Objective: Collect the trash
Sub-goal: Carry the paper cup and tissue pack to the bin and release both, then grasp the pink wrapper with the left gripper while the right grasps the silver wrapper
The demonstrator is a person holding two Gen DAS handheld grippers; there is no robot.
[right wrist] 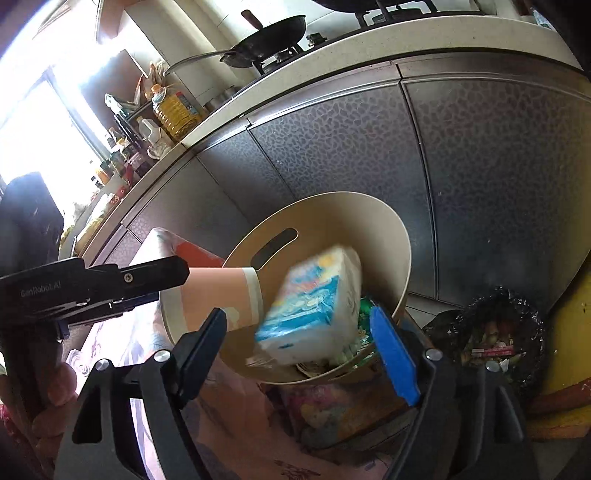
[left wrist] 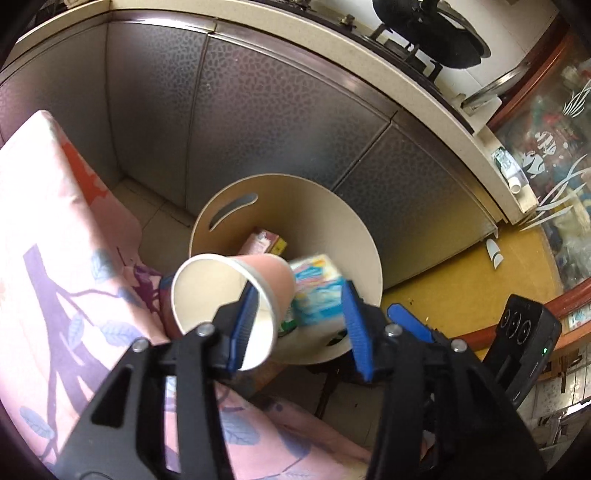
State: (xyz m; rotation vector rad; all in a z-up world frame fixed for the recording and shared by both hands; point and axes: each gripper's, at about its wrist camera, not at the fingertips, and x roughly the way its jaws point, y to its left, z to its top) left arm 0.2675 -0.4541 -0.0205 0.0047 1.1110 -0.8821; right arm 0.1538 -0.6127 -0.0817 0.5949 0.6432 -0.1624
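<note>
A beige round bin [left wrist: 354, 236] [right wrist: 391, 236] with a handle slot stands by the kitchen cabinets. My left gripper [left wrist: 299, 325] is open; a pink paper cup [left wrist: 236, 295] hangs on its left finger, mouth toward the camera, over the bin's rim. The cup also shows in the right wrist view [right wrist: 221, 295]. My right gripper [right wrist: 299, 343] is open above the bin. A blue and white tissue pack [right wrist: 314, 306] [left wrist: 317, 291], blurred, is in the air between its fingers, over the bin. A pink box [left wrist: 262, 240] lies inside the bin.
Grey patterned cabinet doors [right wrist: 351, 147] run behind the bin under a counter with a stove and pan [right wrist: 269, 33]. A pink flowered cloth [left wrist: 48, 240] covers the surface at left. A black bag-lined bin with waste [right wrist: 495, 339] stands on the floor at right.
</note>
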